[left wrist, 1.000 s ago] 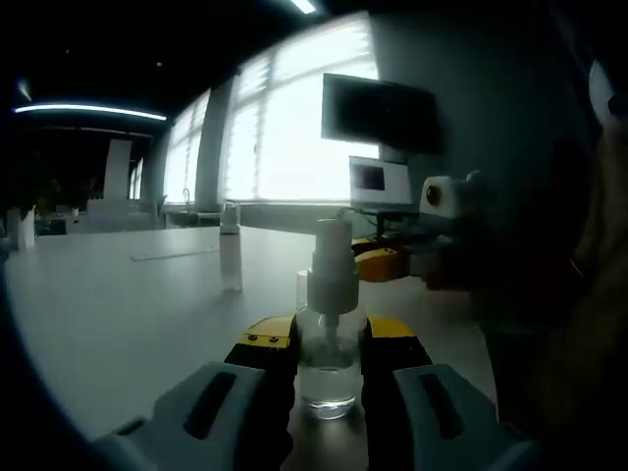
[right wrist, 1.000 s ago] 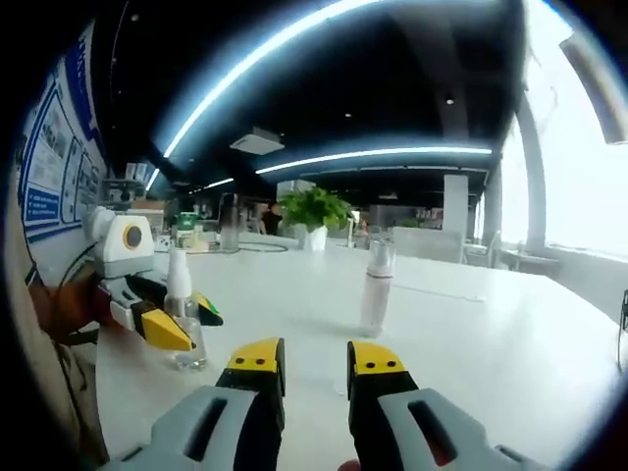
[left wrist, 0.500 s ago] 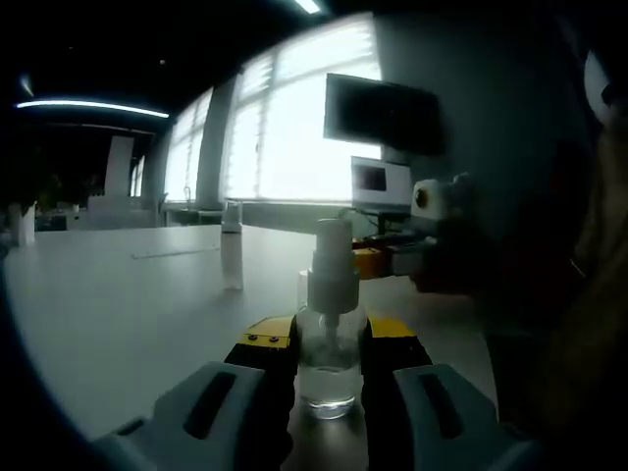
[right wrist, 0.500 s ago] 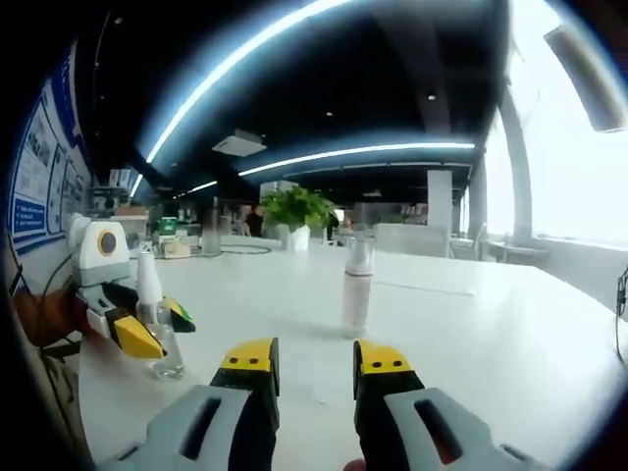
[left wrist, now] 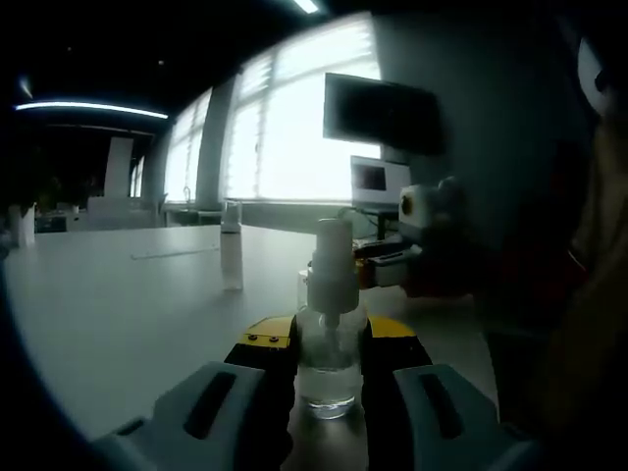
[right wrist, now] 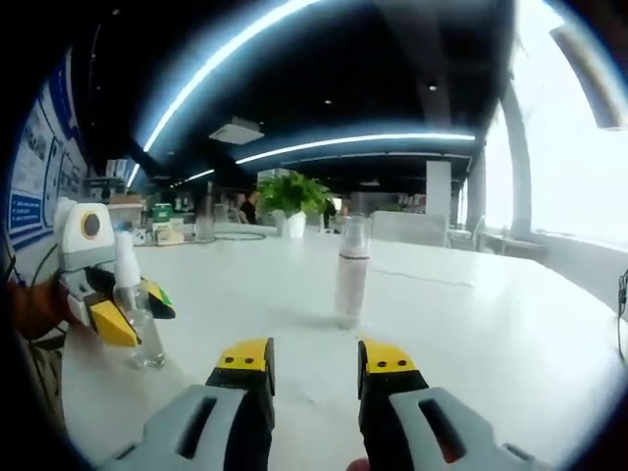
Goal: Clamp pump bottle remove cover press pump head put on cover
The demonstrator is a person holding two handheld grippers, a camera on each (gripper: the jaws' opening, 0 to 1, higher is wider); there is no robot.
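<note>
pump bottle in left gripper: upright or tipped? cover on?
Upright. The pump bottle stands on the table, clamped by the left gripper. Cover off: bare pump head.

Each claw, left (left wrist: 327,355) and right (right wrist: 314,361), has grey moulded jaw arms with dark slots, ending in yellow tips bearing small screws.

Dim, backlit by windows (left wrist: 294,128); fisheye-warped edges

Open-plan office or showroom. Large white table (right wrist: 510,334) runs through it. Strip lights (right wrist: 363,142) on dark ceiling at 12 o'clock. Potted plant (right wrist: 291,201) beyond the table. Wall posters (right wrist: 25,186) at 9 o'clock. Tall bright windows (left wrist: 294,128), a wall screen (left wrist: 383,113).
</note>
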